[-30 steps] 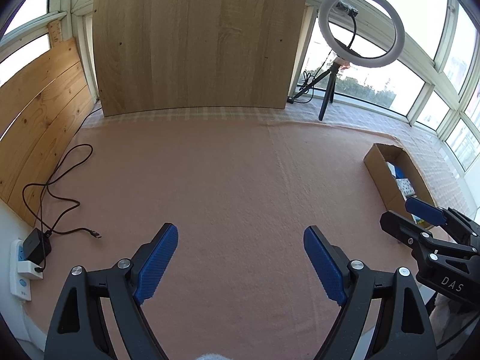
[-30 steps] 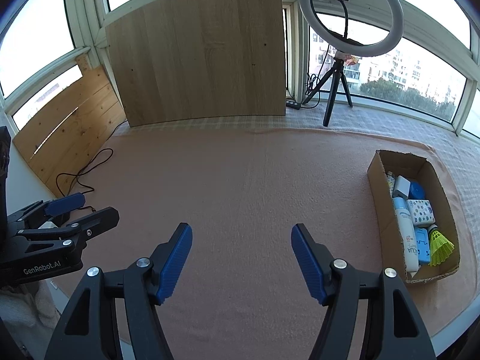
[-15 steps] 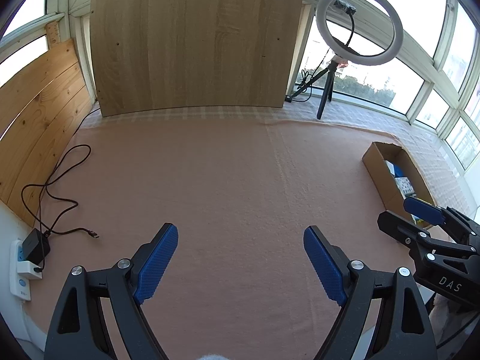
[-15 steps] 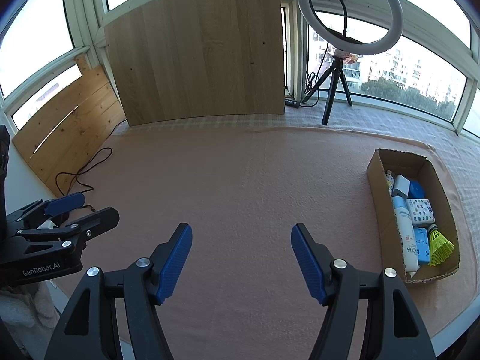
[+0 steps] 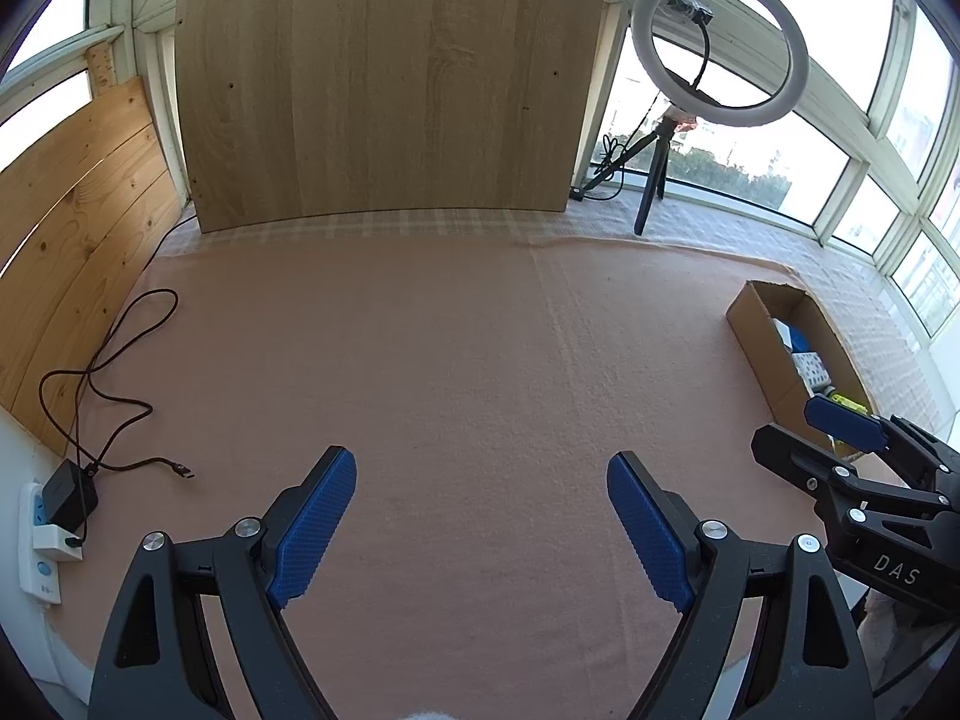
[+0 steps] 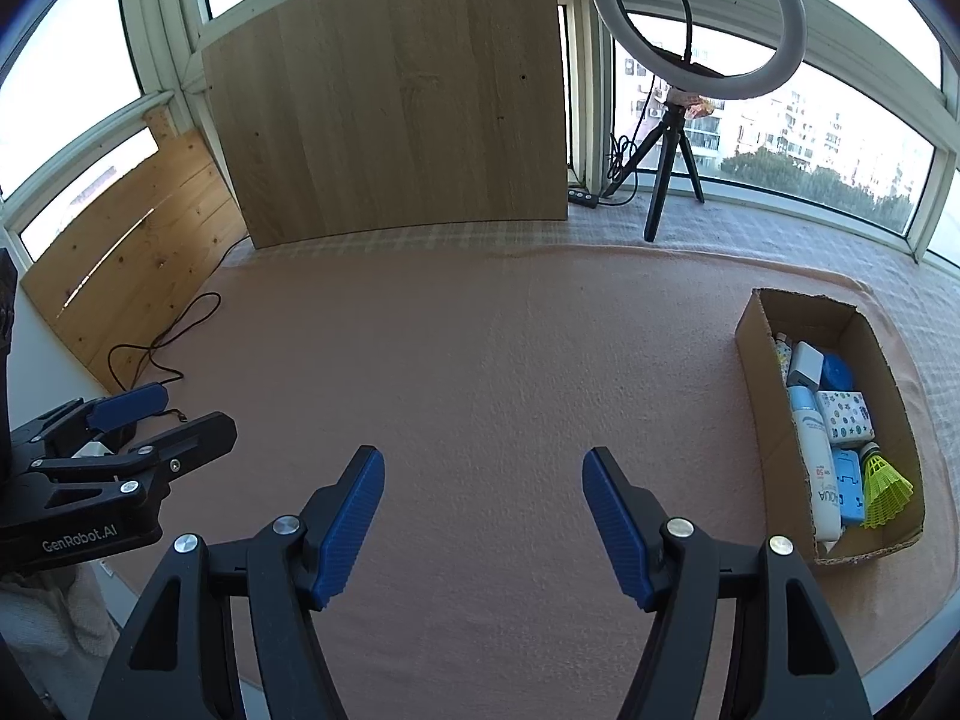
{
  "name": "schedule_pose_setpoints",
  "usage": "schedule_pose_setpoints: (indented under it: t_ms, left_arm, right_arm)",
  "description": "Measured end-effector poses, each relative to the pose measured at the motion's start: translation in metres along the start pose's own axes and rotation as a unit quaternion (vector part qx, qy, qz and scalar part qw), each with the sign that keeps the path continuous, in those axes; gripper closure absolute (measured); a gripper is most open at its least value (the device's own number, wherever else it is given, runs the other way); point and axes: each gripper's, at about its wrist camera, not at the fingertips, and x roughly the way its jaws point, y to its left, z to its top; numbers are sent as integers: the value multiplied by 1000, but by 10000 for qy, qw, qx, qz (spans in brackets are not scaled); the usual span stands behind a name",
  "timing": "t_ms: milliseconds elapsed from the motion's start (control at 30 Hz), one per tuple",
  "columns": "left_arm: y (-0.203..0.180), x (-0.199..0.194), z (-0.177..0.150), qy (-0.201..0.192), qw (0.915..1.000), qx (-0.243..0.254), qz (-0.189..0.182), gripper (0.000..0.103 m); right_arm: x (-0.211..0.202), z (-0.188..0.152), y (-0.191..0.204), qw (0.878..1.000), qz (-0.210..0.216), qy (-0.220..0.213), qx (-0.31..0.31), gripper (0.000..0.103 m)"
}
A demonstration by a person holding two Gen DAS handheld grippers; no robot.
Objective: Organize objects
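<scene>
Cardboard box (image 6: pixel 774 426) unmoved, both tongs unchanged

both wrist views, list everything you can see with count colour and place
cardboard box: 1, brown, right on the pink cloth
spray bottle: 1, white, lying in the box
shuttlecock: 1, yellow-green, near end of the box
patterned packet: 1, white with dots, mid box
pink cloth: 1, covers the table
ring light: 1, white on a black tripod, back right
wooden board: 1, light oak, leaning at the back
cable: 1, black, left
charger: 1, black, in a white socket strip
left gripper: blue jaws apart, empty
right gripper: blue jaws apart, empty
</scene>
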Motion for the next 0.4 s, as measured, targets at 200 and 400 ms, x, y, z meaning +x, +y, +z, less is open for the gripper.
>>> schedule_pose_setpoints:
  t_ms: [200, 400]
  left_arm:
    - [1, 4, 1, 6, 10000, -16, -14, 15]
    - [3, 14, 0, 9, 10000, 31, 45, 14]
  right_arm:
    - [3, 1, -1, 10000, -1, 28, 0, 38]
    - [10, 1, -1, 10000, -6, 77, 24, 38]
